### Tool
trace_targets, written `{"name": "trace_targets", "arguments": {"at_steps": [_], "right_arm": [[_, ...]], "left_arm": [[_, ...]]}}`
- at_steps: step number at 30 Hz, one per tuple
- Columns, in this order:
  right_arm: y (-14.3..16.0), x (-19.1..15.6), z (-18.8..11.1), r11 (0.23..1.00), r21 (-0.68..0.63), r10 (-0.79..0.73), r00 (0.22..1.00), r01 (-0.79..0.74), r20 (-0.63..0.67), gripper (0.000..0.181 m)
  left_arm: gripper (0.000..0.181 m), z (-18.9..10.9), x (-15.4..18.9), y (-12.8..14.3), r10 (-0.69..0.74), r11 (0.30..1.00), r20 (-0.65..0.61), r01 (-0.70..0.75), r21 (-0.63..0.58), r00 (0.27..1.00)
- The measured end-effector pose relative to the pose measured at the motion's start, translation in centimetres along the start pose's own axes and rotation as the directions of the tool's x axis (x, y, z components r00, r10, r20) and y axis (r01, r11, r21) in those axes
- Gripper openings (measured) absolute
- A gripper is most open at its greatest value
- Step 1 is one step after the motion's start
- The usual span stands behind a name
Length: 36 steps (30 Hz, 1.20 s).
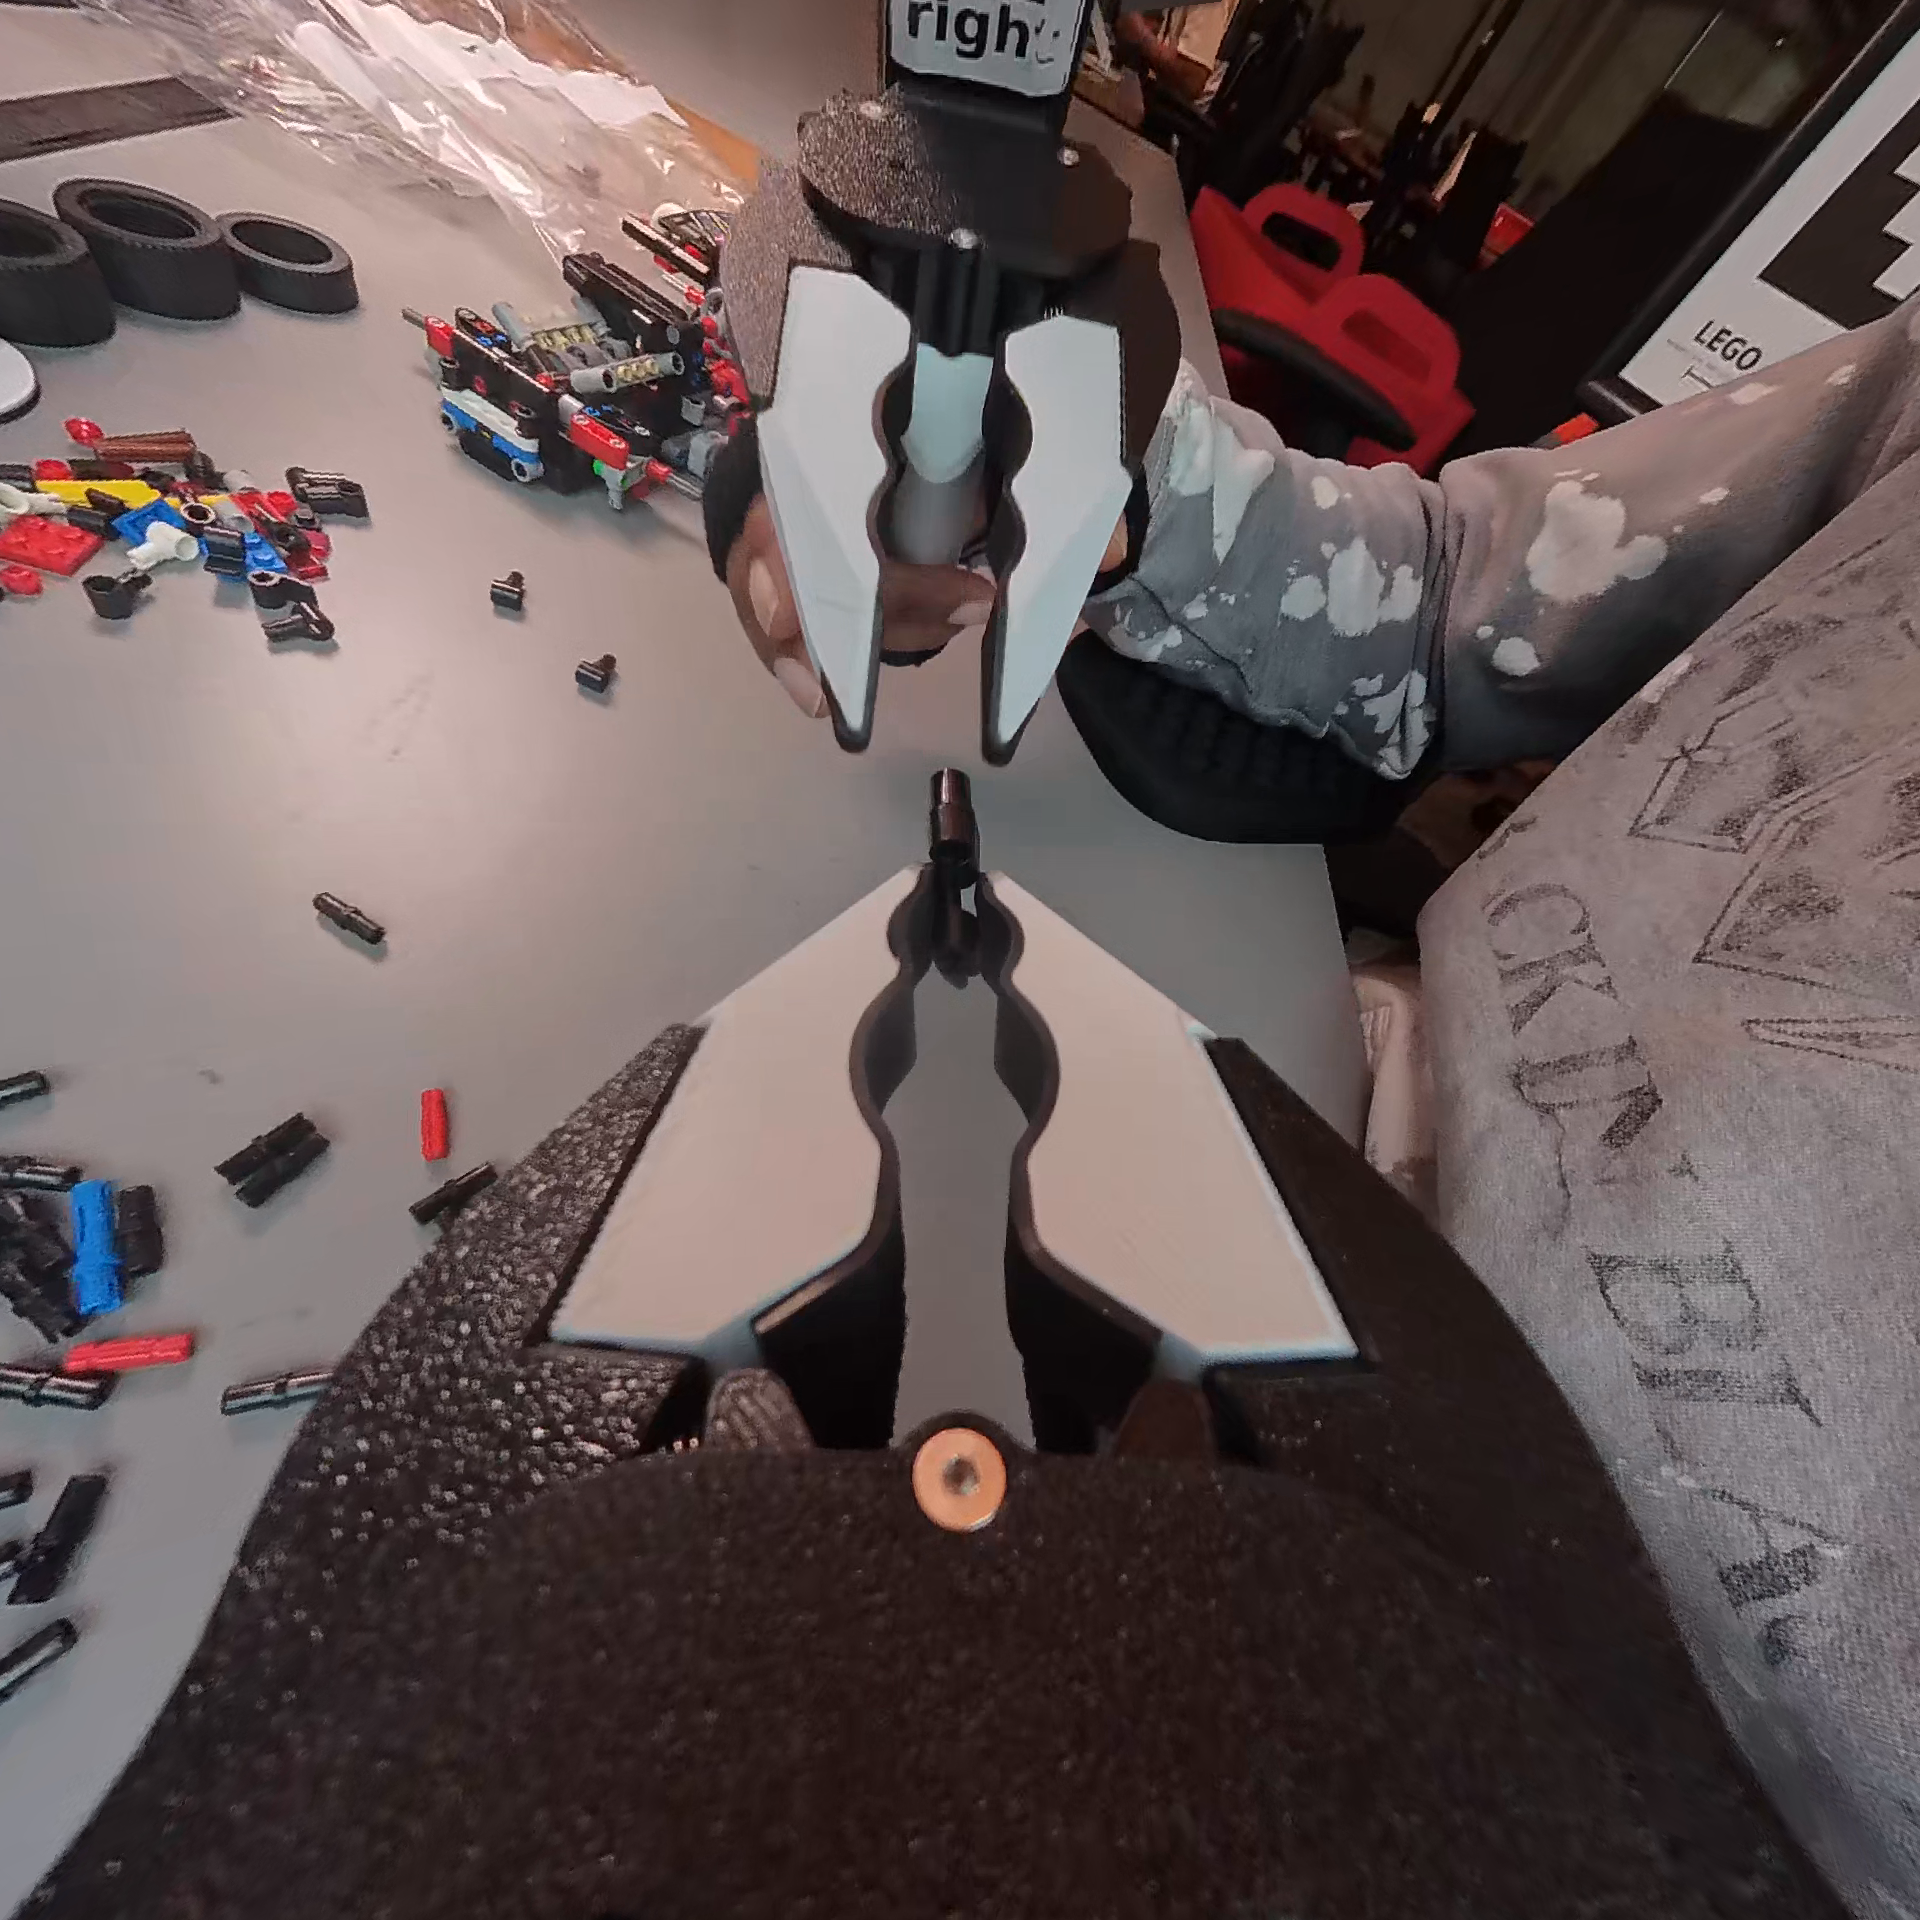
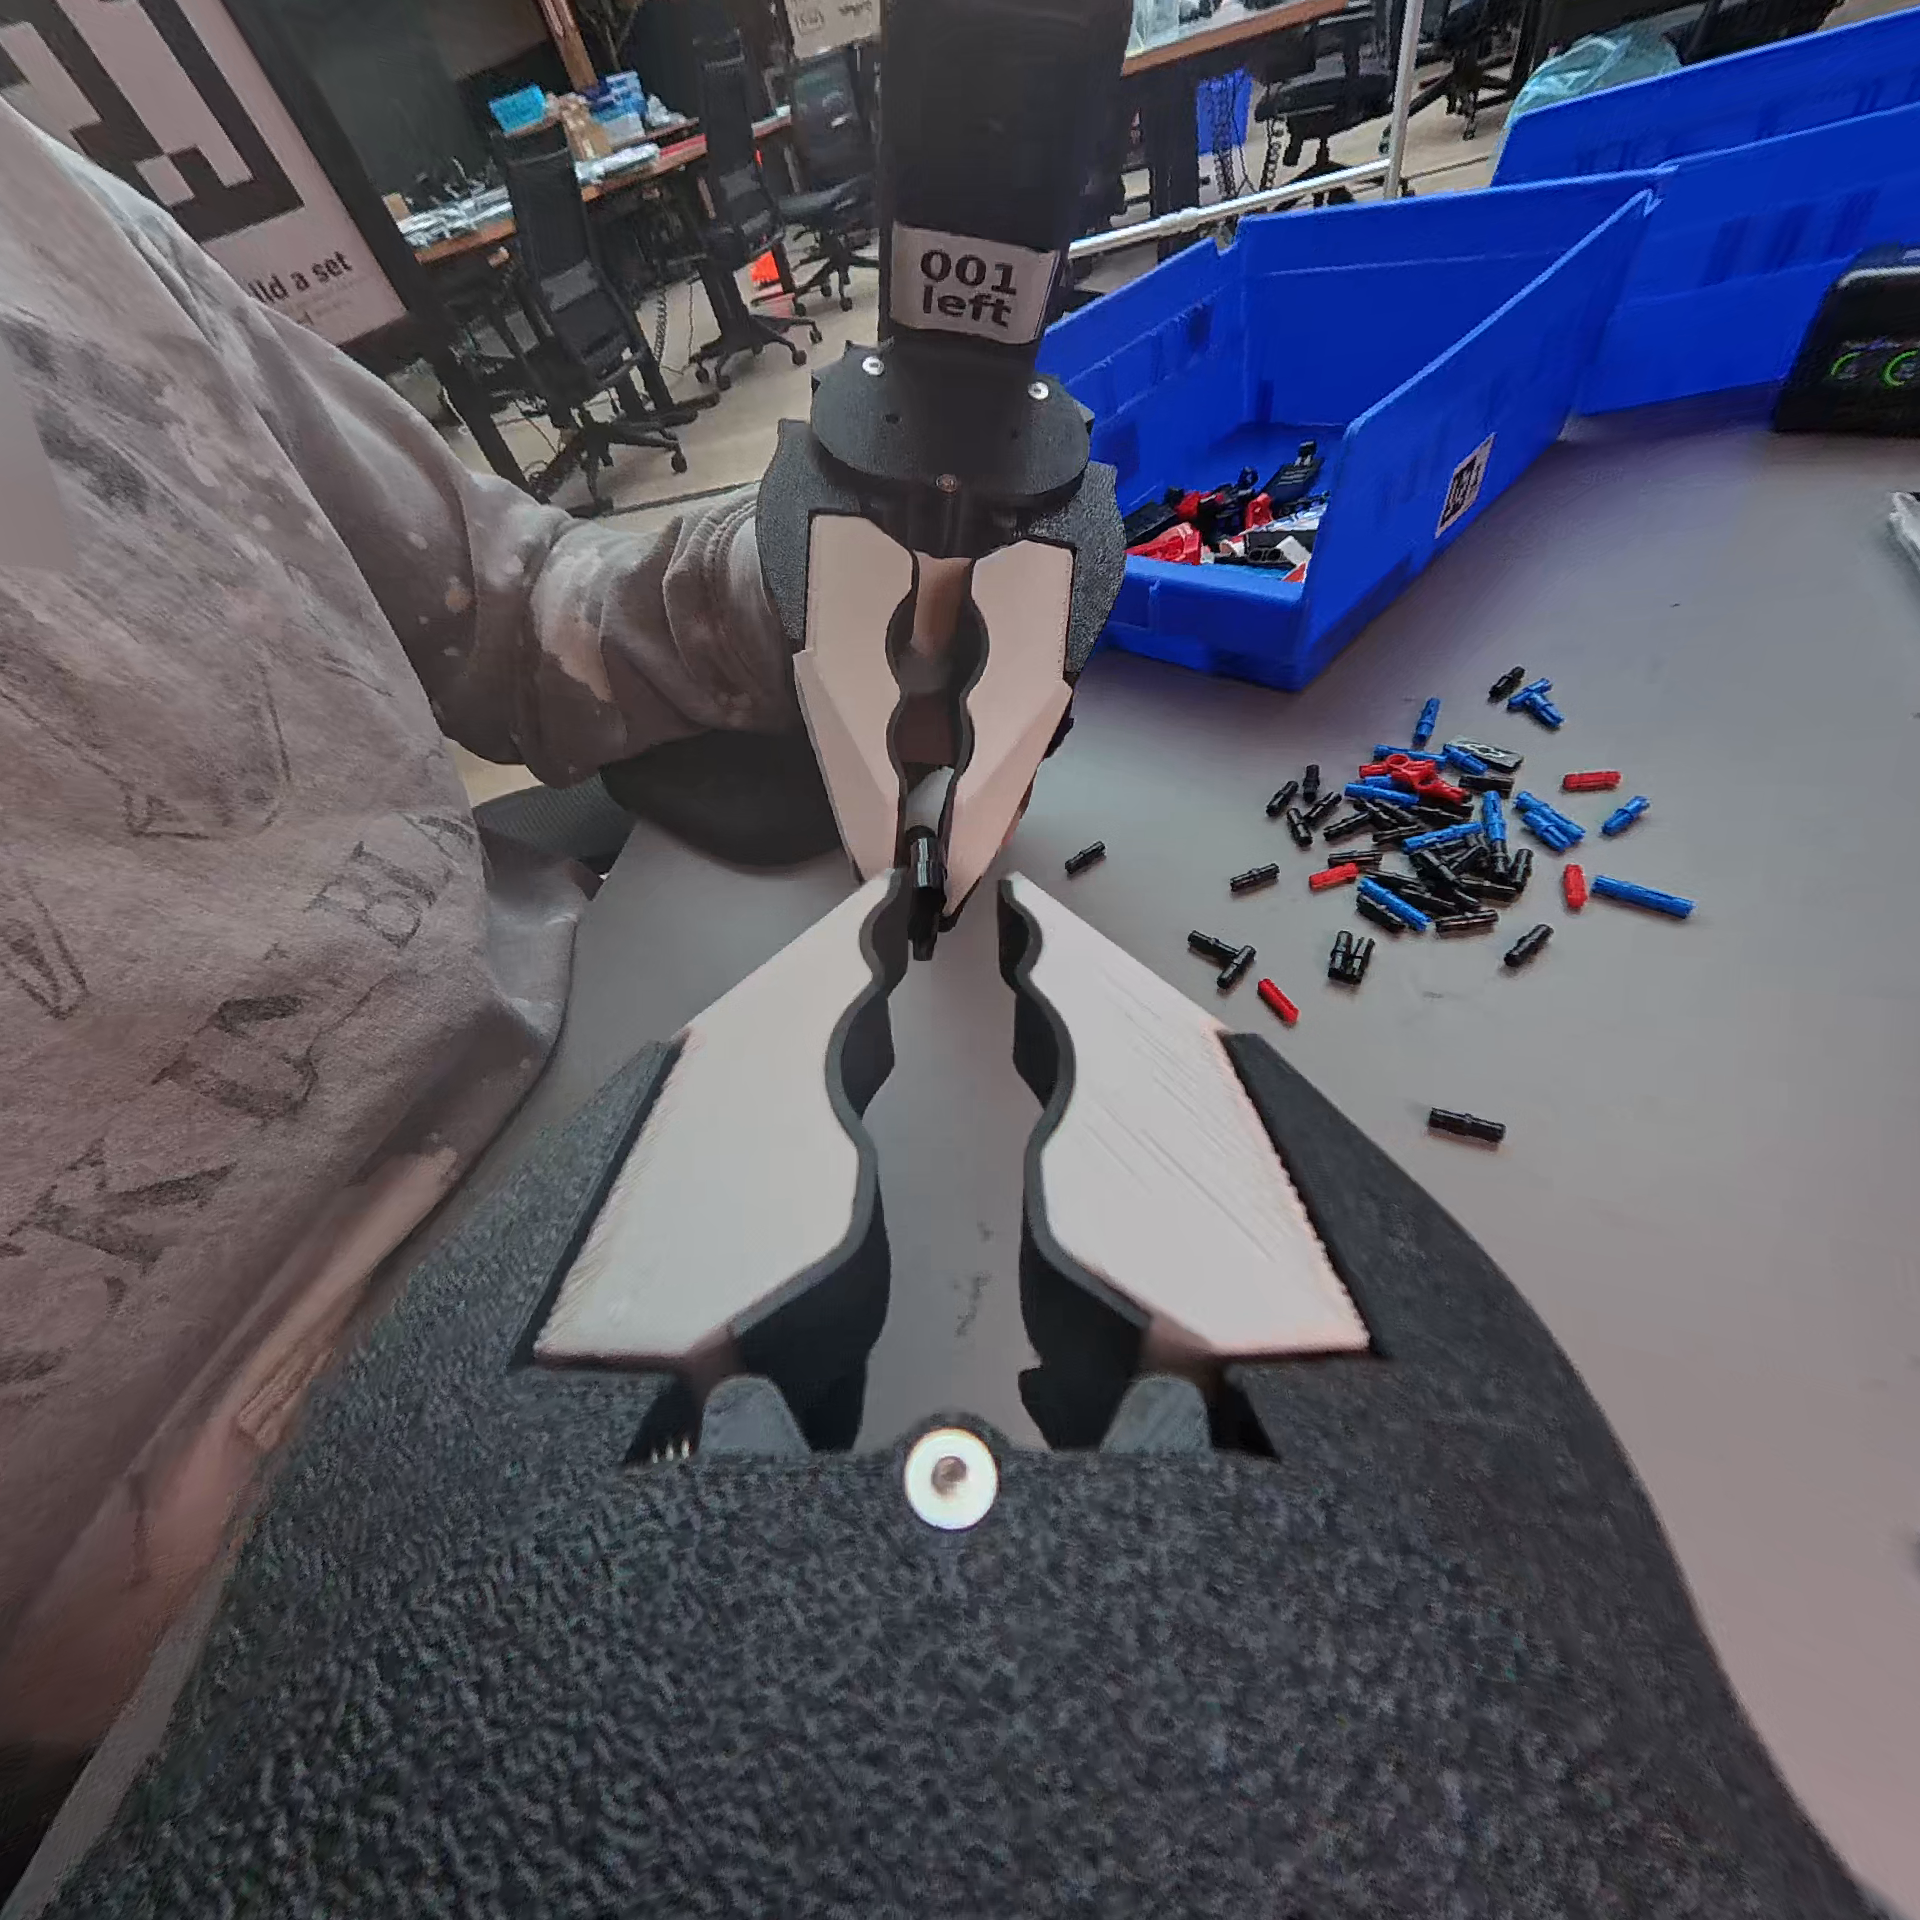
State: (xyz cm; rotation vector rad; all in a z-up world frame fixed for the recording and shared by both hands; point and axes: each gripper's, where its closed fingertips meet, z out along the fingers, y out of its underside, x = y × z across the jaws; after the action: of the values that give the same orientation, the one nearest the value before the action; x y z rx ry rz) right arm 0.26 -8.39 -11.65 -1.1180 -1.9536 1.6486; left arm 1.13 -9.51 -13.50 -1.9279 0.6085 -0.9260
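Your left claw (image 1: 951,883) grips a black pin (image 1: 952,831) at its tips; your right claw (image 2: 945,894), released, faces it just above the grey surface (image 1: 582,810).

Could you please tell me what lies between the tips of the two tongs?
A small black pin, gripped by the left tongs, points into the gap before the open right tongs. Behind it is only bare grey table, as the left wrist view shows.

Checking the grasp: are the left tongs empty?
No: the left tongs pinch a small black plastic connector pin at their tips.
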Motion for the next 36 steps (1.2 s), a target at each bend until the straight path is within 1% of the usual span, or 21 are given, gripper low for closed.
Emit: {"name": "trace_targets", "arguments": {"at_steps": [2, 5, 7, 10, 15, 17, 18, 19, 21, 24, 27, 30, 31, 33, 36], "right_arm": [[0.6, -0.4, 0.8, 1.000, -0.015, 0.002, 1.000, -0.001, 0.022, 0.007], [0.2, -0.7, 0.7, 0.999, 0.024, 0.029, 0.997, -0.031, 0.065, 0.007], [0.1, -0.7, 0.5, 0.999, 0.034, 0.028, 0.997, -0.030, 0.068, 0.007], [0.1, -0.7, 0.7, 0.999, 0.038, 0.022, 0.997, -0.025, 0.068, 0.007], [0.4, -0.7, 0.8, 1.000, 0.021, 0.019, 0.998, -0.021, 0.059, 0.008], [0.1, -0.8, 0.9, 0.999, 0.030, 0.020, 0.998, -0.022, 0.059, 0.018], [0.2, -0.9, 1.1, 1.000, 0.021, 0.020, 0.998, -0.022, 0.062, 0.017], [0.6, -0.9, 1.2, 1.000, -0.003, 0.007, 0.998, -0.007, 0.056, 0.011], [0.7, -0.9, 1.2, 1.000, -0.003, -0.008, 0.999, 0.008, 0.053, 0.008], [-0.3, -0.6, 0.9, 0.998, 0.057, -0.011, 0.999, 0.009, 0.043, 0.008], [-1.3, 0.0, 0.8, 0.992, 0.129, -0.018, 1.000, 0.017, 0.006, 0.007], [-2.4, 0.1, 1.0, 0.979, 0.206, 0.004, 1.000, -0.003, -0.004, 0.007], [-2.4, 0.0, 1.2, 0.978, 0.208, 0.013, 1.000, -0.014, 0.004, 0.007], [-2.8, 0.1, 1.1, 0.972, 0.233, 0.019, 1.000, -0.019, -0.001, 0.007], [-3.0, 0.0, 1.0, 0.970, 0.244, 0.015, 1.000, -0.015, 0.006, 0.007]], "left_arm": [[0.005, -0.1, -0.2, 0.1, 0.001, 1.000, 0.008, -0.001, -0.001, 1.000], [0.005, -0.4, 0.1, -0.4, -0.023, 0.999, -0.028, 0.024, 0.033, 0.999], [0.005, -0.7, 0.2, -0.9, -0.037, 0.997, -0.043, 0.040, 0.064, 0.998], [0.005, -1.3, 0.1, -1.6, -0.089, 0.987, -0.093, 0.101, 0.124, 0.992], [0.005, -1.2, 0.0, -1.4, -0.081, 0.990, -0.080, 0.089, 0.109, 0.994], [0.005, -0.9, 0.0, -0.9, -0.062, 0.995, -0.062, 0.067, 0.078, 0.996], [0.005, -0.7, 0.0, -0.7, -0.056, 0.996, -0.061, 0.060, 0.066, 0.997], [0.005, -0.6, 0.2, -0.7, -0.054, 0.996, -0.065, 0.058, 0.062, 0.996], [0.005, -0.5, 0.2, -0.6, -0.050, 0.997, -0.061, 0.054, 0.058, 0.997], [0.006, -0.8, 0.0, -1.3, -0.063, 0.991, -0.062, 0.070, 0.110, 0.996], [0.011, -1.2, -0.1, -2.1, -0.058, 0.984, -0.056, 0.066, 0.167, 0.997], [0.012, -1.1, -0.3, -2.3, -0.050, 0.983, -0.031, 0.055, 0.175, 0.998], [0.006, -1.2, -0.4, -2.5, -0.039, 0.981, -0.016, 0.041, 0.190, 0.999], [0.006, -1.5, -0.4, -2.9, -0.016, 0.978, 0.004, 0.014, 0.209, 1.000], [0.005, -1.6, -0.2, -3.1, -0.018, 0.975, -0.013, 0.020, 0.223, 1.000]]}}
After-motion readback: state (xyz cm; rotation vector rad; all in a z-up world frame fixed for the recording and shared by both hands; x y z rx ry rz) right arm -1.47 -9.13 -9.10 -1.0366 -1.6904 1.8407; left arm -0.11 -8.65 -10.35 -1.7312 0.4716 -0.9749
